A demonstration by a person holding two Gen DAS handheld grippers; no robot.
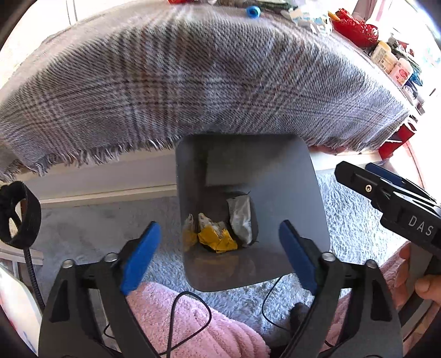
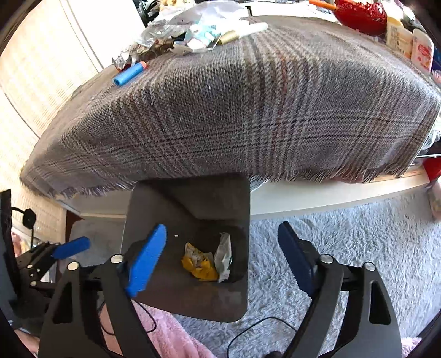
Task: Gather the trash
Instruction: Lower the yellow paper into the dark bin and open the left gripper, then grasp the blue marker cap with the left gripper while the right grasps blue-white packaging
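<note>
A dark grey bin stands on the floor under the edge of the table. At its bottom lie a crumpled yellow wrapper and a grey-white wrapper. My left gripper hangs over the bin mouth, open, with nothing between its blue pads. My right gripper is over the same bin, open and empty too. The right gripper's side shows at the right edge of the left wrist view, and a left fingertip shows at the left of the right wrist view.
A plaid cloth covers the table. At its far side lie crinkled wrappers, a blue foam dart, a red bowl and bottles. A shaggy grey rug, pink fleece and thin cables are below.
</note>
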